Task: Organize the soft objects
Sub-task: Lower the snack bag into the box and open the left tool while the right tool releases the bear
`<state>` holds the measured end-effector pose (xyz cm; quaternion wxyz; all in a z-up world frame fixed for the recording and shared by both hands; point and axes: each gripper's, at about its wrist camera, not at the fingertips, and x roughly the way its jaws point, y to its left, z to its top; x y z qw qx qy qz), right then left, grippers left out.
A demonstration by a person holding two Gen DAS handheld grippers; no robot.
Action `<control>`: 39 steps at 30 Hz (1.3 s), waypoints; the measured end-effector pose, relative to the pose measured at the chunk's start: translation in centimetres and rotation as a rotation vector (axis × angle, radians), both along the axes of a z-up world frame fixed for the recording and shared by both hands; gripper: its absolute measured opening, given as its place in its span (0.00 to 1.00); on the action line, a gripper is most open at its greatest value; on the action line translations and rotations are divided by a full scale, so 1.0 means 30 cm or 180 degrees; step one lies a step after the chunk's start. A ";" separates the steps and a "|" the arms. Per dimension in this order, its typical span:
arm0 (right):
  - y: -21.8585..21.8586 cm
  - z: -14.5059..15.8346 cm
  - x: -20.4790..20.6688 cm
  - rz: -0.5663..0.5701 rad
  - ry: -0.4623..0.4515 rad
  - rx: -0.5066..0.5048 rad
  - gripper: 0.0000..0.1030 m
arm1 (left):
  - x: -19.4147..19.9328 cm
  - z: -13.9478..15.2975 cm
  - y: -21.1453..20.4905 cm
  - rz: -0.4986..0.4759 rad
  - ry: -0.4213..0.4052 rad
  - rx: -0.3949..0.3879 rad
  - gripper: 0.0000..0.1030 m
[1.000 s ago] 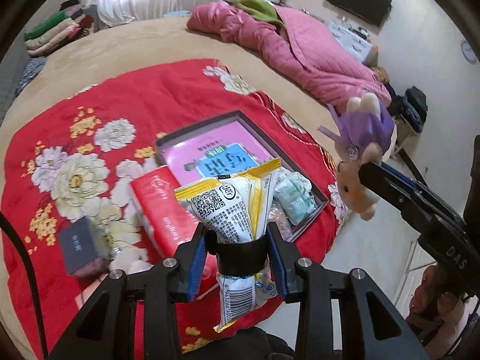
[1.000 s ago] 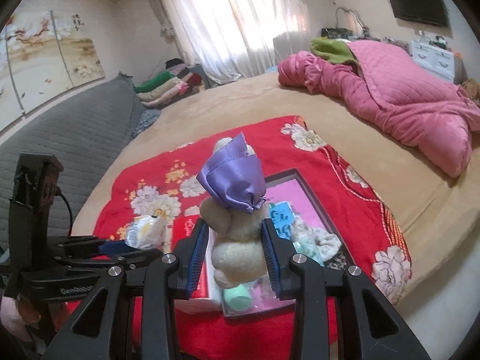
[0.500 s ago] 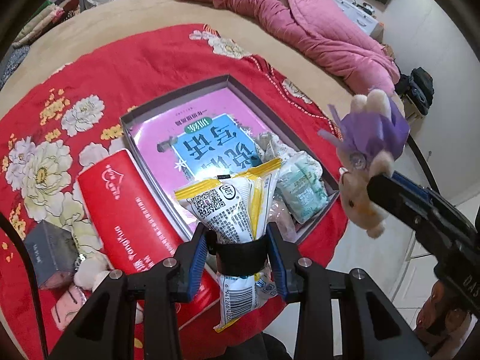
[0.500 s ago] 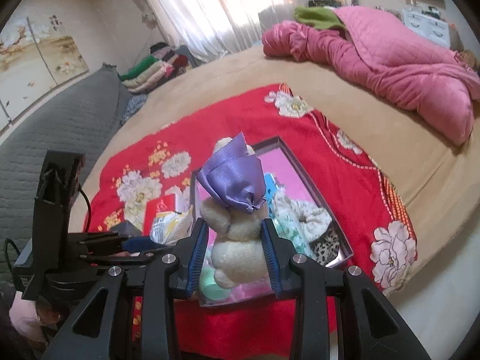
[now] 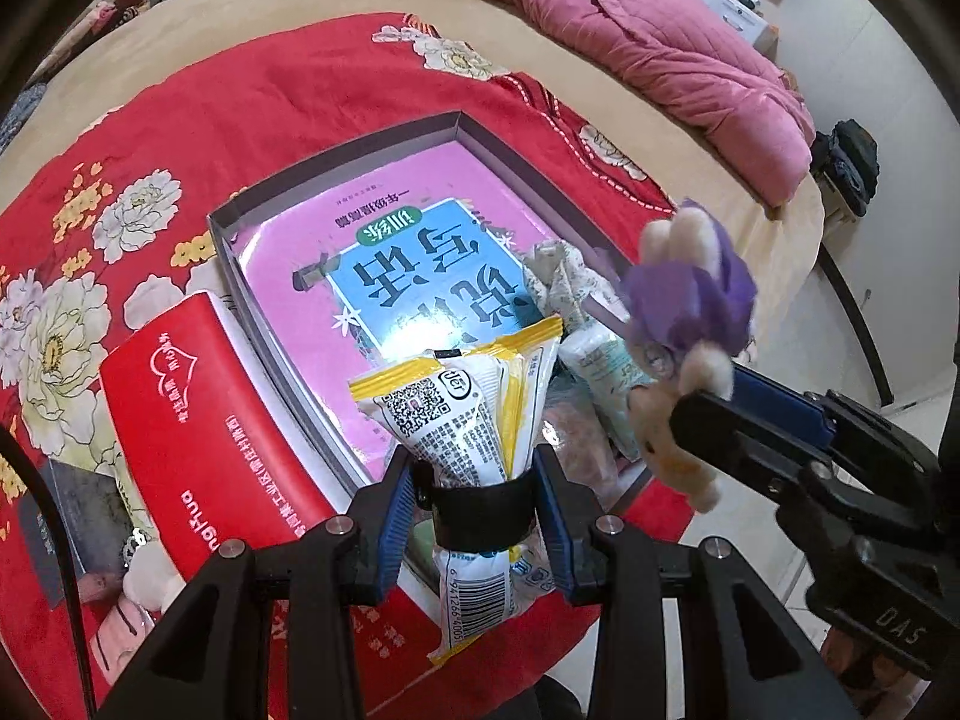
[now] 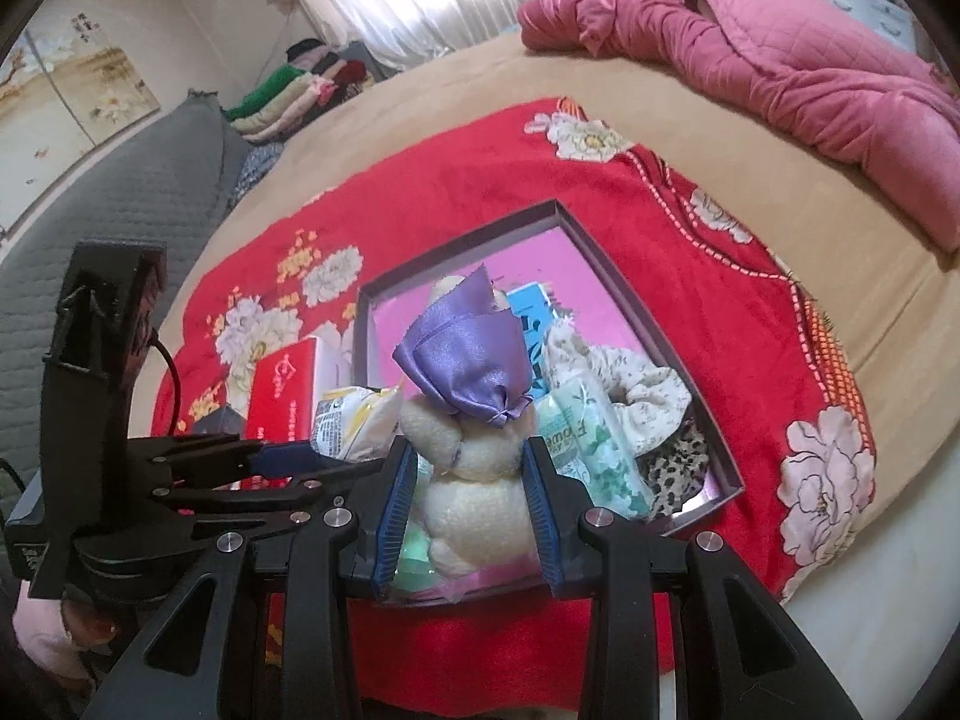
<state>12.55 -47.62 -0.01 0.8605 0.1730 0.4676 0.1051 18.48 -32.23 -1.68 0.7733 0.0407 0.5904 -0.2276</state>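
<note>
Lettering "Jer" plus a QR code and barcode is showing on the white-and-yellow snack packet [image 5: 474, 420] that the left tool [image 5: 477, 510] is clamping above the box [image 5: 288, 198], where a pink book [image 5: 420, 252] with Chinese writing is lying; a red pack [image 5: 198, 420] is resting beside it on the red floral blanket [image 5: 240, 90]

From the right wrist, the right tool [image 6: 468, 510] is gripping a cream plush toy [image 6: 474, 480] with a purple satin bow above the box's near end, on a bed [image 6: 468, 78] with a pink quilt [image 6: 780, 60]

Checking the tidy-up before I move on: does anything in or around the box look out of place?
Yes. A hard pink book fills the box floor among the soft items, and the red tissue pack lies outside, against the box's left wall.
</note>
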 end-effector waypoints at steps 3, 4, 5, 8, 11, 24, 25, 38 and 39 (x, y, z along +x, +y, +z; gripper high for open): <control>0.002 -0.023 0.023 -0.0002 0.0078 0.0043 0.36 | 0.004 -0.018 -0.004 -0.0039 0.0039 0.0010 0.38; 0.000 -0.032 0.032 -0.0003 0.0100 0.0079 0.36 | 0.006 -0.023 -0.005 -0.0046 0.0045 0.0015 0.38; 0.000 -0.040 0.041 -0.0006 0.0130 0.0098 0.36 | 0.008 -0.027 -0.005 -0.0049 0.0048 0.0024 0.38; 0.000 -0.063 0.064 0.0006 0.0186 0.0139 0.36 | 0.014 -0.039 -0.005 -0.0051 0.0068 0.0031 0.38; 0.003 -0.093 0.086 0.0011 0.0240 0.0190 0.37 | 0.018 -0.052 -0.003 -0.0047 0.0093 0.0058 0.38; -0.021 -0.153 0.107 -0.0130 0.0359 0.0297 0.39 | 0.025 -0.090 -0.015 -0.0066 0.0161 0.0110 0.38; -0.022 -0.146 0.105 -0.0140 0.0348 0.0242 0.40 | 0.026 -0.091 -0.016 -0.0065 0.0157 0.0115 0.38; -0.062 -0.039 0.050 -0.0245 0.0132 0.0091 0.50 | 0.029 -0.086 -0.018 -0.0079 0.0190 0.0090 0.40; -0.064 -0.032 0.046 -0.0265 0.0114 0.0096 0.51 | 0.028 -0.083 -0.019 -0.0082 0.0189 0.0071 0.43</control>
